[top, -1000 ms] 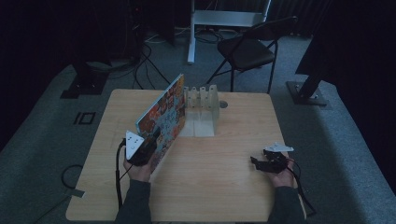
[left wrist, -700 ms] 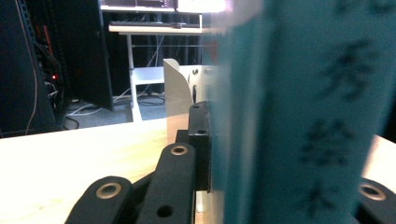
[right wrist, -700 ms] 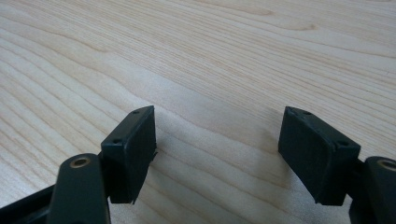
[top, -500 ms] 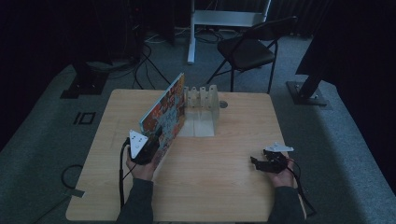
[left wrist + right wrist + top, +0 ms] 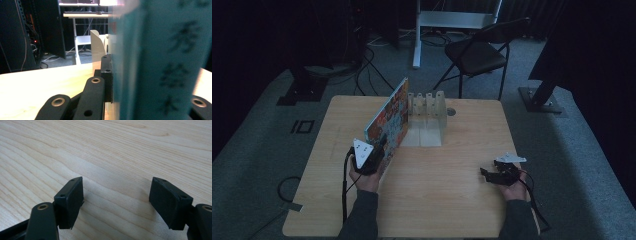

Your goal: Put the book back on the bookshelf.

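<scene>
High view: left gripper (image 5: 379,147) clamps the colourful thin hardcover picture book (image 5: 389,117) upright, white slotted plastic rack (image 5: 428,107) just ahead. Left gripper view: teal spine pinched edge-on; a skewed tilt could miss the slot. Right gripper view: right gripper (image 5: 116,203) wide, empty.

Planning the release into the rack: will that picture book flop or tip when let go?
The book looks stiff: it stands on edge, unbent, clamped in the left gripper. Thin and tall, it would probably tip without the white rack supporting it.
</scene>
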Demonstrator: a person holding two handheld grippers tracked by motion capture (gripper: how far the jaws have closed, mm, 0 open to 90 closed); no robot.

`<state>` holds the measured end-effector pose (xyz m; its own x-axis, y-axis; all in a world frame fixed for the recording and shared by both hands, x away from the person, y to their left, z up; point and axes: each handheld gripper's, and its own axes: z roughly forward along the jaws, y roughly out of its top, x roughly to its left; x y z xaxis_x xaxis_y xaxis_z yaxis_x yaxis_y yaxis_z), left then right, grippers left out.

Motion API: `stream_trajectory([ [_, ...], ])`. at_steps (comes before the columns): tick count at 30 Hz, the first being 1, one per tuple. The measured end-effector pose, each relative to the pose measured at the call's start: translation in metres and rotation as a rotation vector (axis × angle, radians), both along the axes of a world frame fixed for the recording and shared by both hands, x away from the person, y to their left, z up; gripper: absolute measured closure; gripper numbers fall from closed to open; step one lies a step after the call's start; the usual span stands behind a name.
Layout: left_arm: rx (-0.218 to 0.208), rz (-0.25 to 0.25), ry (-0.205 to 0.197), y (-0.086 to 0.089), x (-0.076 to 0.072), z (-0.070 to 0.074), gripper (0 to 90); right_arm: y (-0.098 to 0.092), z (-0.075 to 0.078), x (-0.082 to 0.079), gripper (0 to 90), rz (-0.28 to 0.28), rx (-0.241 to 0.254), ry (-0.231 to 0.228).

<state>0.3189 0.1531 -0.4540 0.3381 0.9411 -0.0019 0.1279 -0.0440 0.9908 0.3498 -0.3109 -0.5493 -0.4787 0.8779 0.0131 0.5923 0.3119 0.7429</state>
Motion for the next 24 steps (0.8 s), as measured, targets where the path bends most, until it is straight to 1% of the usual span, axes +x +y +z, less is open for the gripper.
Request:
stream_trajectory([
  [4,-0.003,0.012,-0.001,-0.0008,0.0009,-0.0010,81.2,0.0000,0.0000,0.0001,26.8,0.001,0.000,0.000],
  [6,-0.011,0.017,-0.002,-0.0013,0.0018,-0.0015,81.2,-0.0001,0.0000,0.0001,26.8,0.001,0.001,0.000],
  [17,0.001,0.034,-0.008,-0.0085,0.0062,-0.0031,81.2,-0.0002,0.0000,0.0001,26.7,0.002,0.001,0.001],
  [24,-0.006,0.042,-0.011,-0.0097,0.0081,-0.0042,81.2,-0.0003,0.0000,0.0003,26.4,0.004,0.001,0.001],
])
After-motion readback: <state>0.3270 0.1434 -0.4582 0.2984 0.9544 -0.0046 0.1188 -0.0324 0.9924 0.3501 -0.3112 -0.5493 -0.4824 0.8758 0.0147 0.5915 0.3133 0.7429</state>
